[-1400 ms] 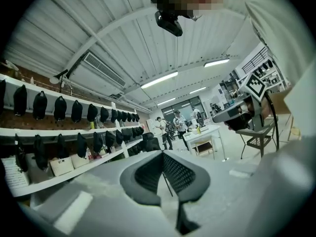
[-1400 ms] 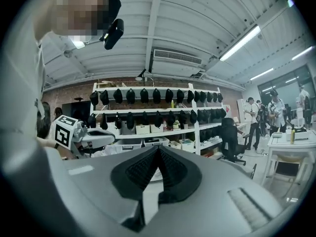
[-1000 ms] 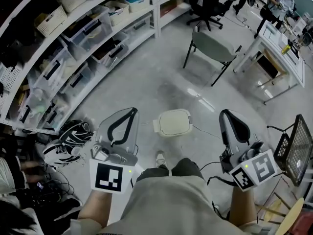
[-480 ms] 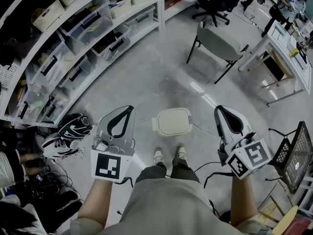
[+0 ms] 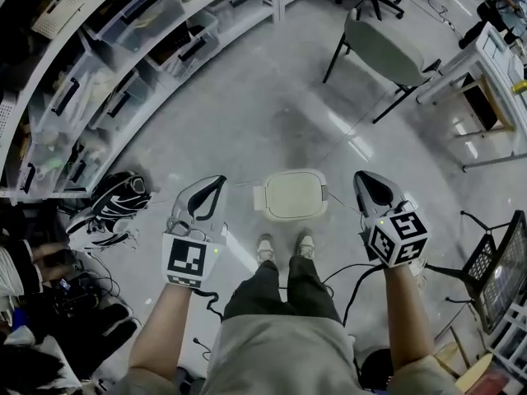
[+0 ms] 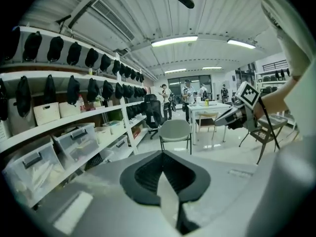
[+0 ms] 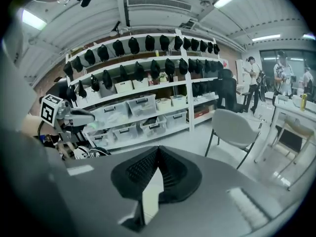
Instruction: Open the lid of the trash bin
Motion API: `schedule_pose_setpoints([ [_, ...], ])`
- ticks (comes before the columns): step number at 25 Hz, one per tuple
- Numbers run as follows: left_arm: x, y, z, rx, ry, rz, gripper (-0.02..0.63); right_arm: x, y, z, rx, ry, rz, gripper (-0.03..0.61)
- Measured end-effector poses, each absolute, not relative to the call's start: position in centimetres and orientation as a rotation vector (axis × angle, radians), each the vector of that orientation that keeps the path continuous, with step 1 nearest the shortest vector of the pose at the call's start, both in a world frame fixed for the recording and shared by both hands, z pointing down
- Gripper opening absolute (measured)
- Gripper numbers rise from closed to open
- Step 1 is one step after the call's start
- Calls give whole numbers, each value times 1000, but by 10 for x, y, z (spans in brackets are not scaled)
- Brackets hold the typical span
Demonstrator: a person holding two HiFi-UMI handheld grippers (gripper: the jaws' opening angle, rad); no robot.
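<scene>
Standing, looking steeply down.

- Trash bin (image 5: 290, 194) sits on the concrete floor just ahead of the person's shoes (image 5: 284, 245), between the two grippers. Its cream lid (image 5: 292, 189) is down flat. A small tab juts from the lid's left edge; hinge or catch, can't tell.
- Left gripper (image 5: 216, 181) is held out beside the bin on its left, apart from it. In the left gripper view its fingers (image 6: 144, 173) meet at the tips with nothing between them. That camera faces the room, toward the shelves and a grey chair (image 6: 175, 131), not the bin.
- Right gripper (image 5: 361, 178) mirrors it on the bin's right, also clear of the lid. Its fingers (image 7: 134, 171) are drawn together at the tips and empty.
- Storage shelves with clear plastic boxes (image 5: 123, 39) stand to the left, with a black-and-white bag (image 5: 111, 208) on the floor below them.

Judgement: this is the approach stage, and the lid has not been touched. Next, one gripper should drop toward the lid's rim, and the person will probably have to bend or crouch. The fingers must part to pinch an edge, or stay together to hook under it and lift away from the hinge side. The risk is nudging the light bin across the floor instead of raising the lid.
</scene>
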State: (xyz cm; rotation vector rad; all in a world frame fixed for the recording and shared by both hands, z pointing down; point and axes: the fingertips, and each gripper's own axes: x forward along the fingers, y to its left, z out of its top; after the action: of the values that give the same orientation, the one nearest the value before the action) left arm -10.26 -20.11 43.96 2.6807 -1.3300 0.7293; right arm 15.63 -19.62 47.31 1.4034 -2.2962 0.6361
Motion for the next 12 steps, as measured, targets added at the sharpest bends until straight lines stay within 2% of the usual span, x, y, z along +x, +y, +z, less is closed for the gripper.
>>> schedule_pose_setpoints([
  [12,-103,-206,628,2449,-1163,874,2,165,-194,703,1265,-2076,924,3],
])
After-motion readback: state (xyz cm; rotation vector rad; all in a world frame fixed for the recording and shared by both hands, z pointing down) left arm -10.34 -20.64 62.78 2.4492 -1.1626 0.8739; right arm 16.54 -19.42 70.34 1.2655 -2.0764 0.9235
